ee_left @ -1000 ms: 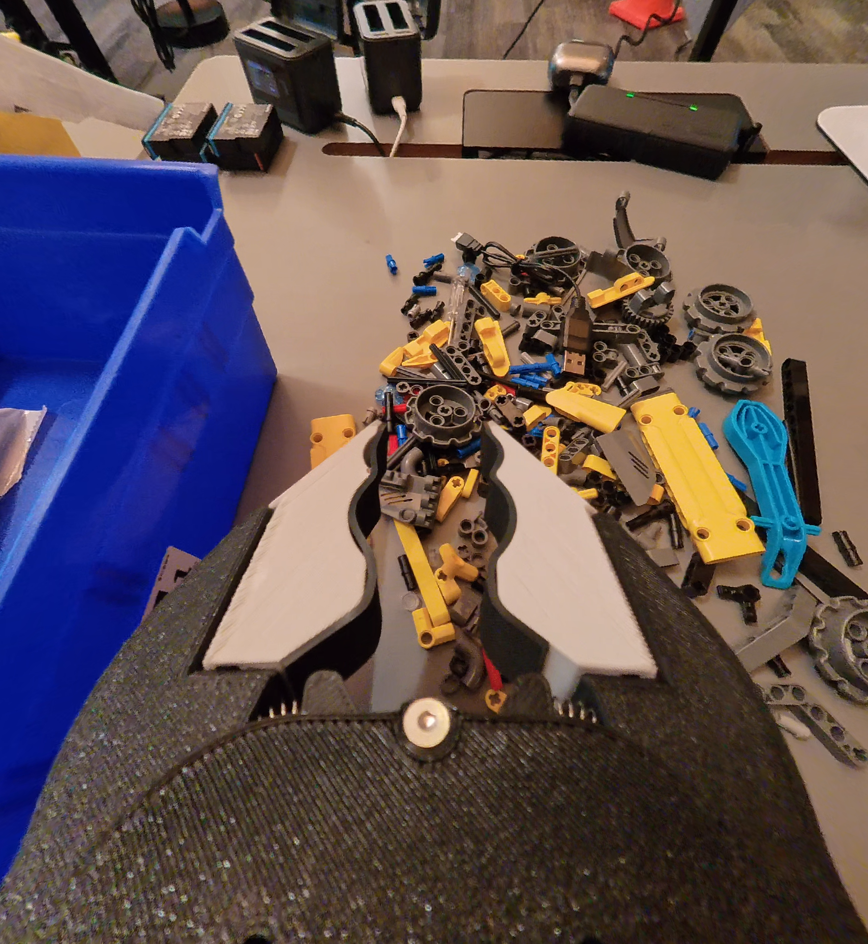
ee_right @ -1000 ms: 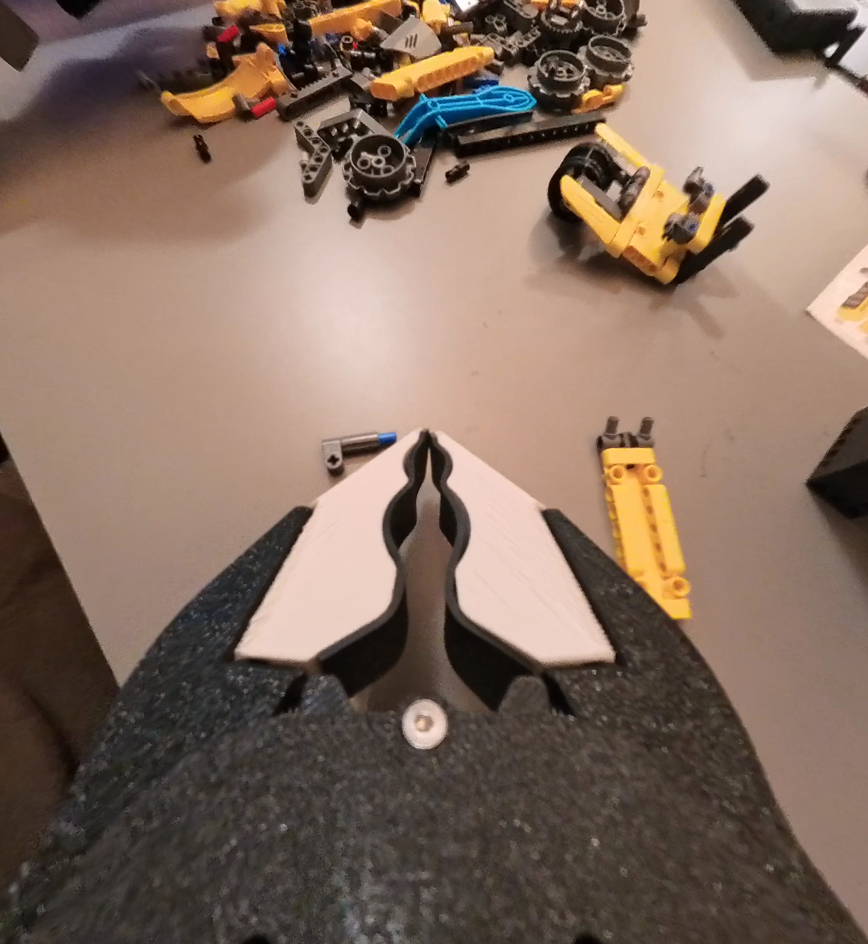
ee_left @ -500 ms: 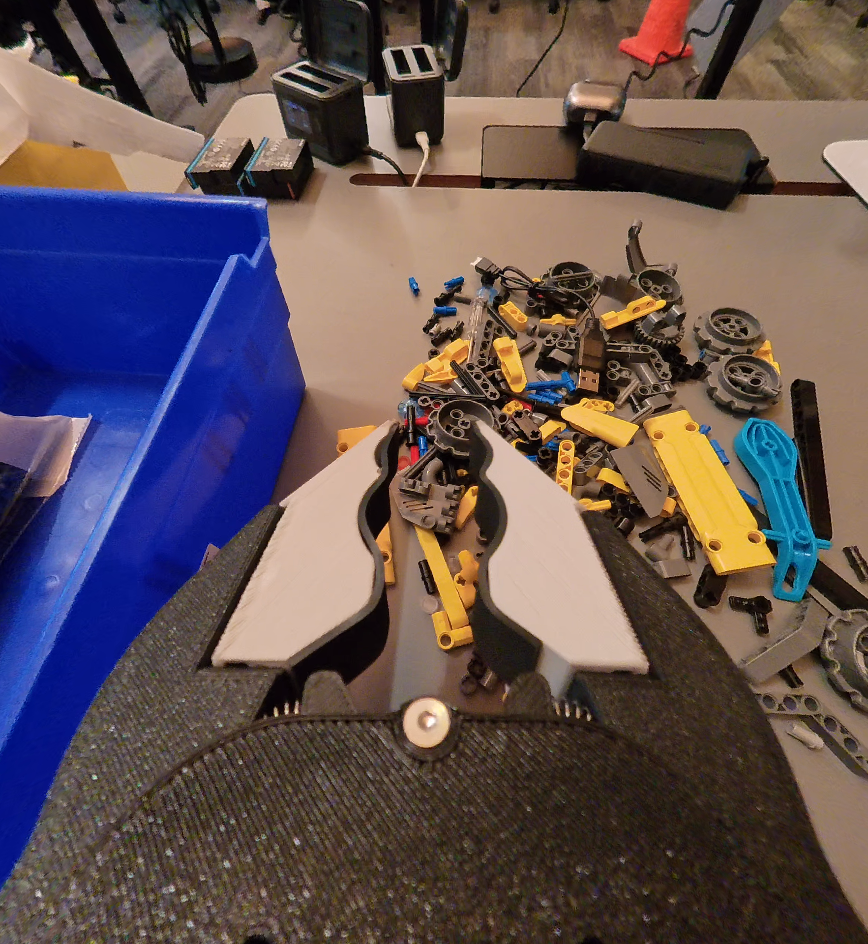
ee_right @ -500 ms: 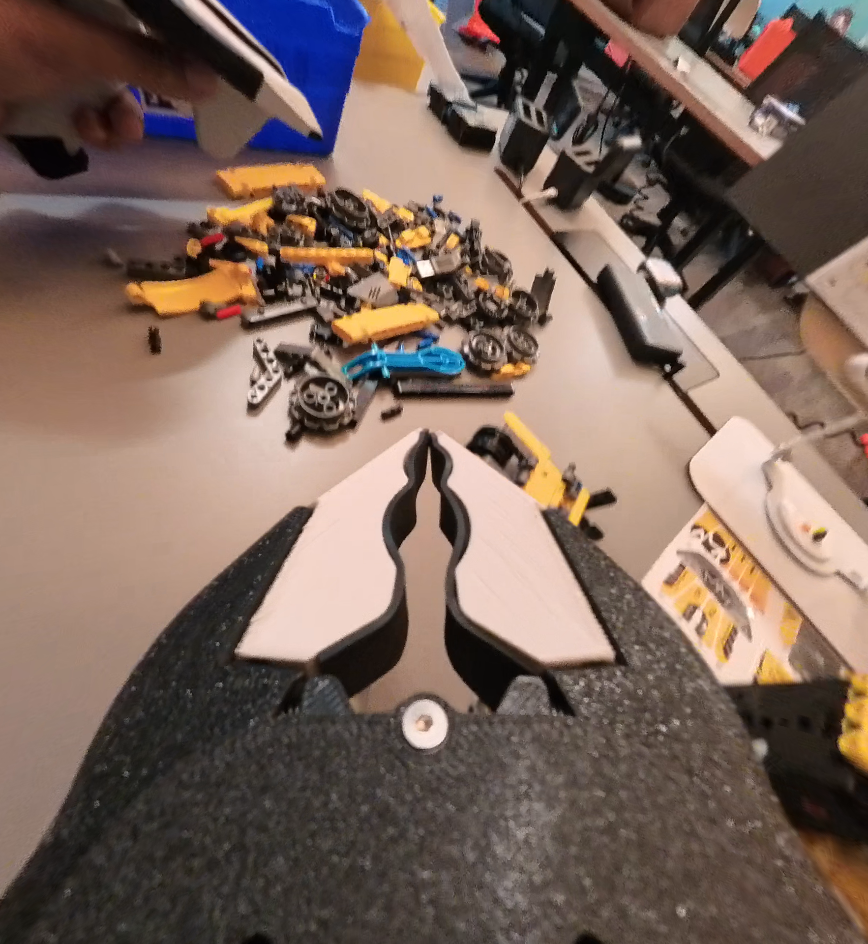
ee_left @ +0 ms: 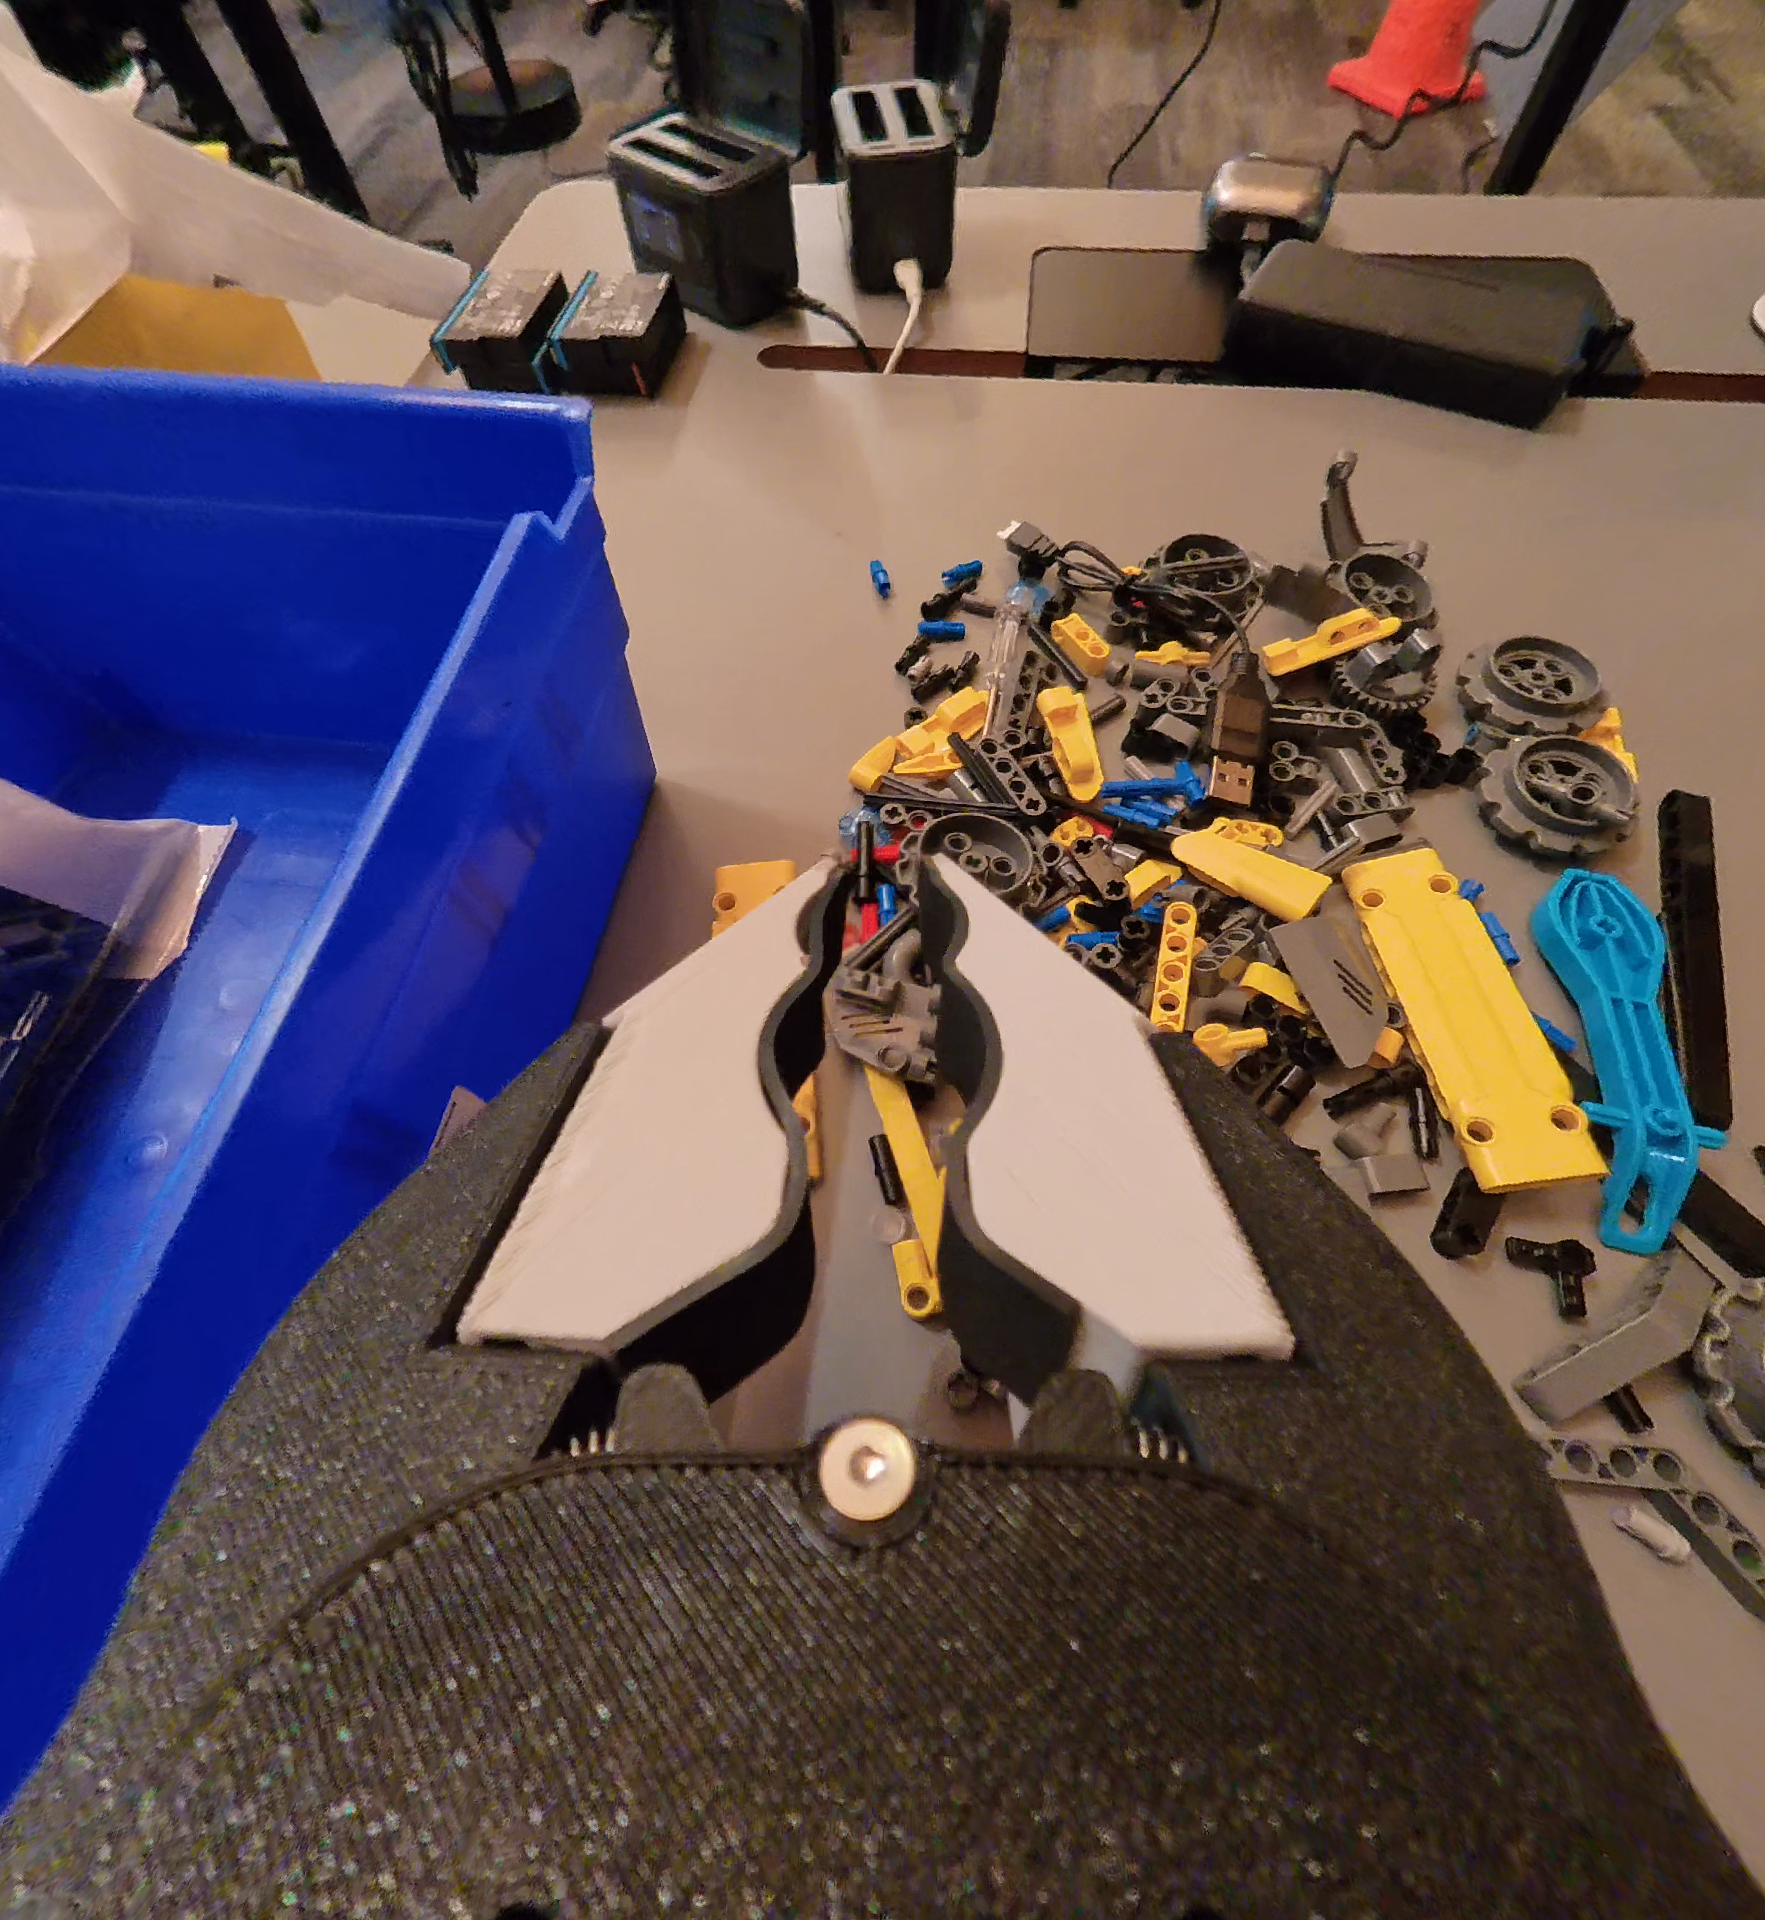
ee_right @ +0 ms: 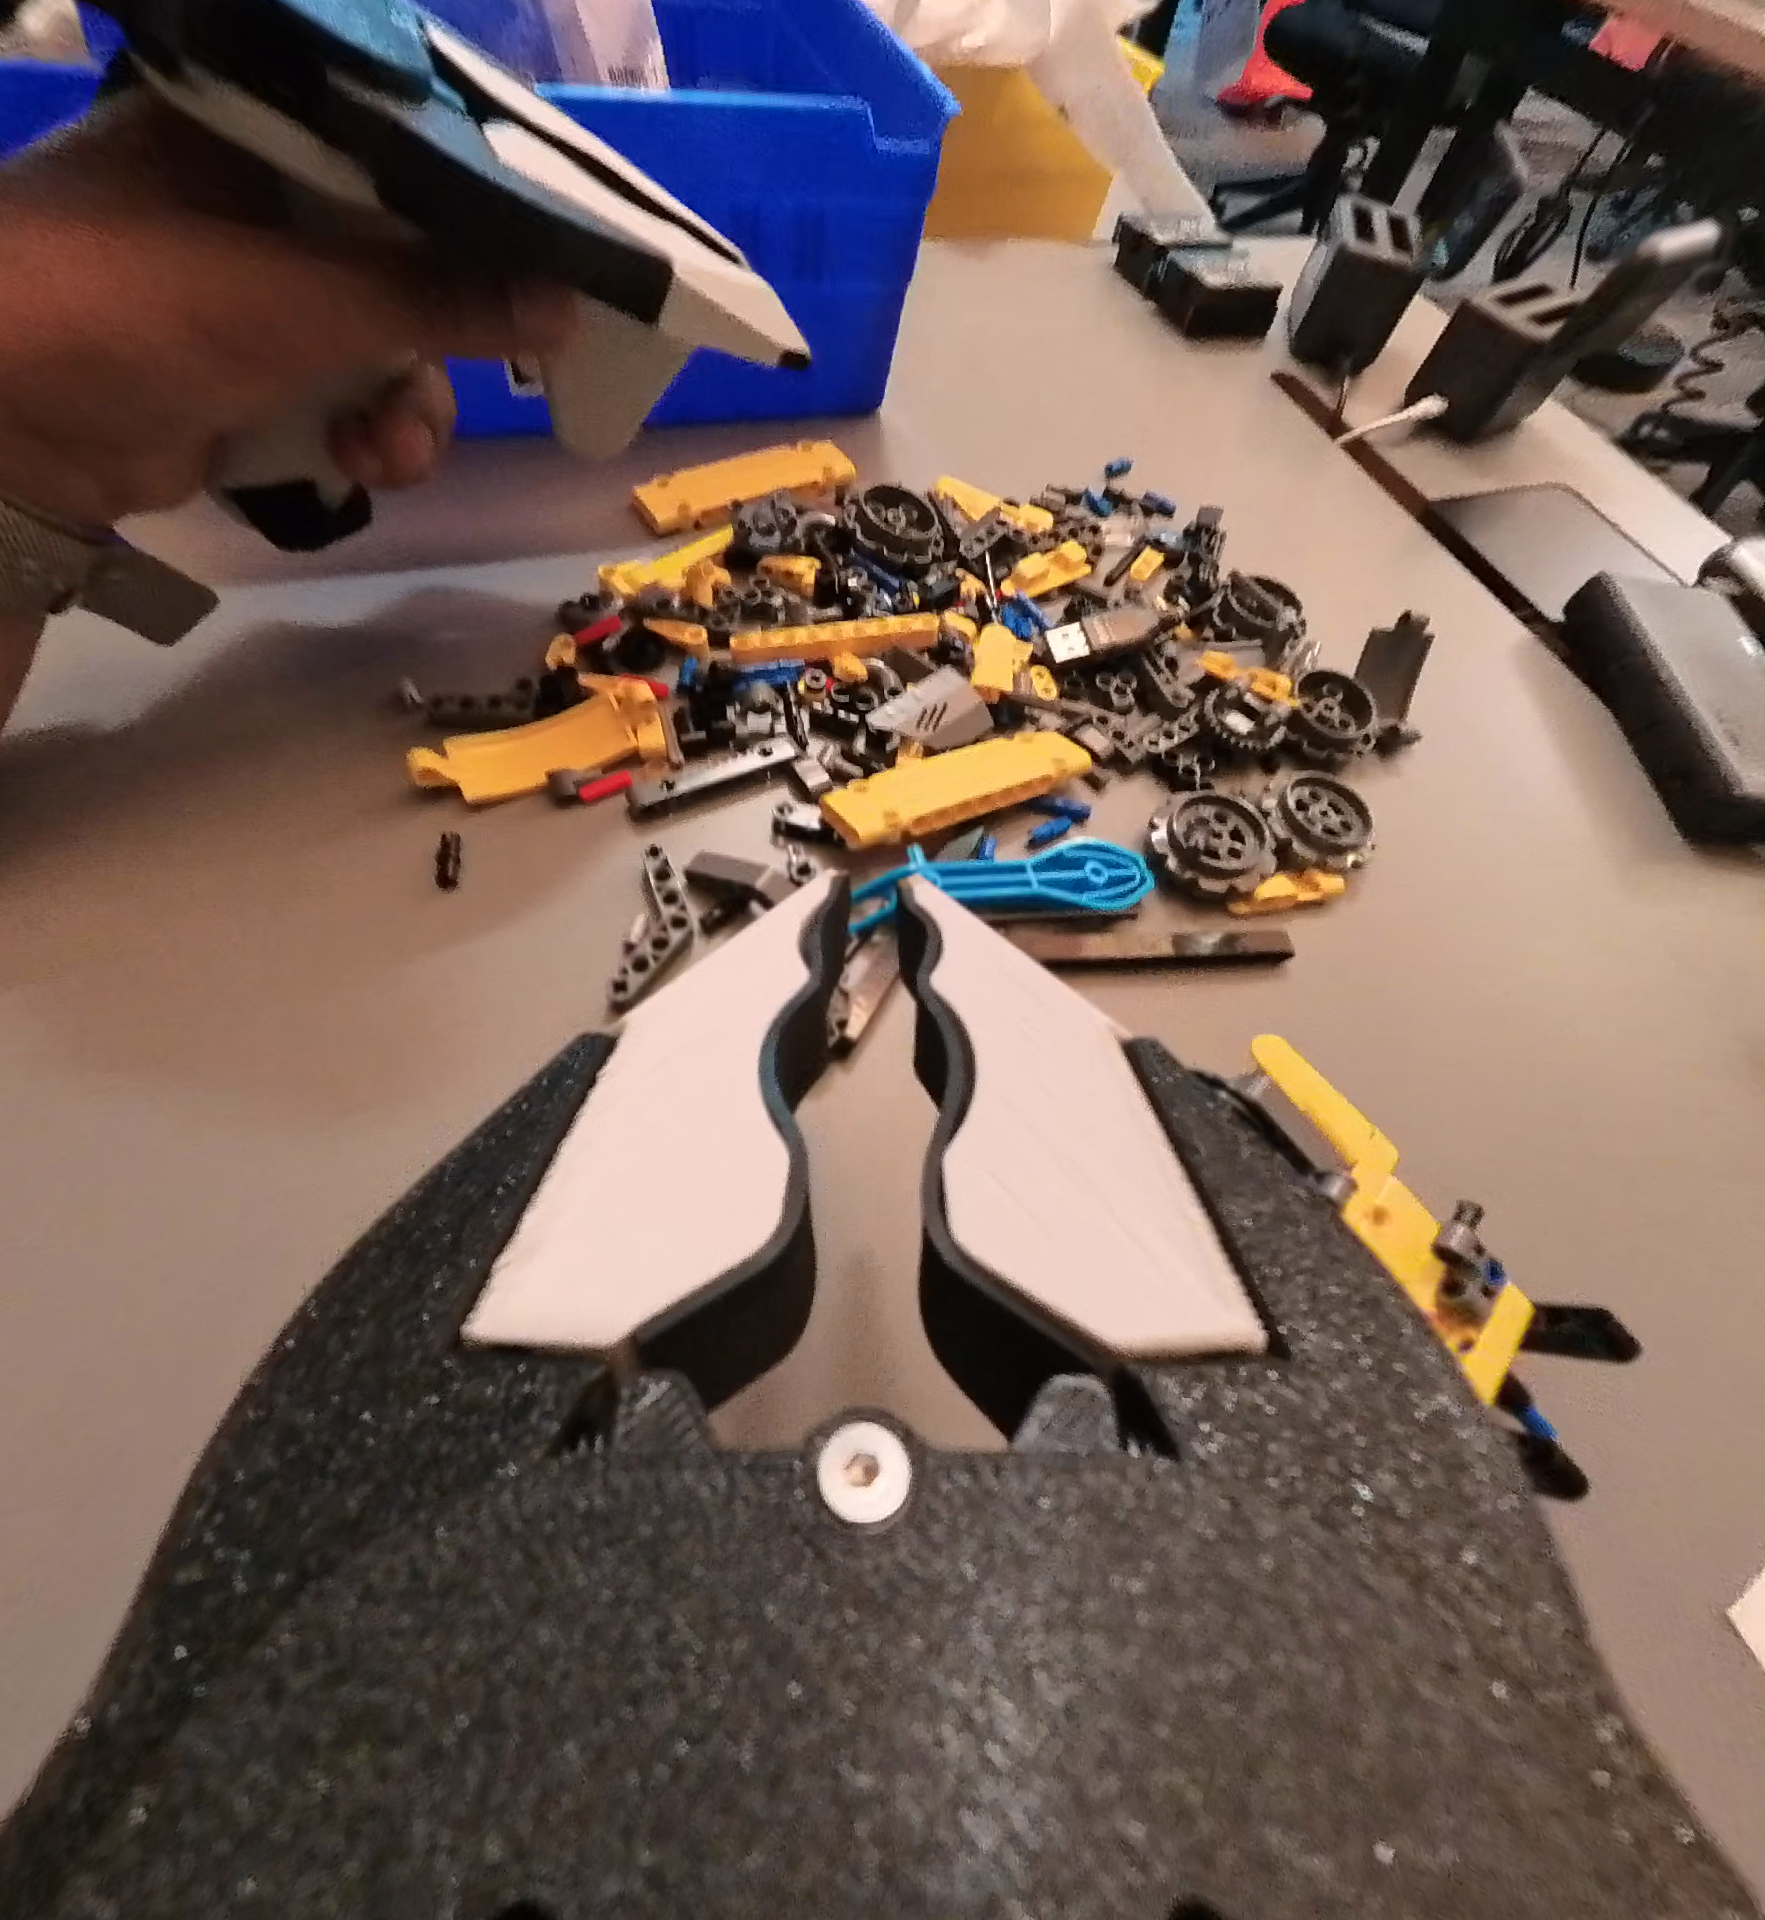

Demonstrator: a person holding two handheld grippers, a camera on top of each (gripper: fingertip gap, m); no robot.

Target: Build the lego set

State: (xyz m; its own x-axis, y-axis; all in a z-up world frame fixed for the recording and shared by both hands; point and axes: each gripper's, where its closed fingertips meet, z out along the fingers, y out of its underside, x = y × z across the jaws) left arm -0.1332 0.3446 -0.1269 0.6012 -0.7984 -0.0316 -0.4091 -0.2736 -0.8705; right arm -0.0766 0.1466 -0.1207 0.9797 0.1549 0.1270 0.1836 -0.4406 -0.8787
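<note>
In the left wrist view, the left claw (ee_left: 883,873) is hanging over the near edge of a pile of plastic building pieces (ee_left: 1221,790) on the desk (ee_left: 1065,488). Its fingers are drawn close and seem to be pinching a dark grey piece (ee_left: 883,1013) between them, with a blue bin (ee_left: 504,831) just to its left. In the right wrist view, the right claw (ee_right: 873,899) is hovering over the desk with its fingers slightly parted and gripping nothing. A light blue piece (ee_right: 1054,878) is lying just ahead of its tips, and a small yellow model (ee_right: 1397,1226) is sitting close on its right.
</note>
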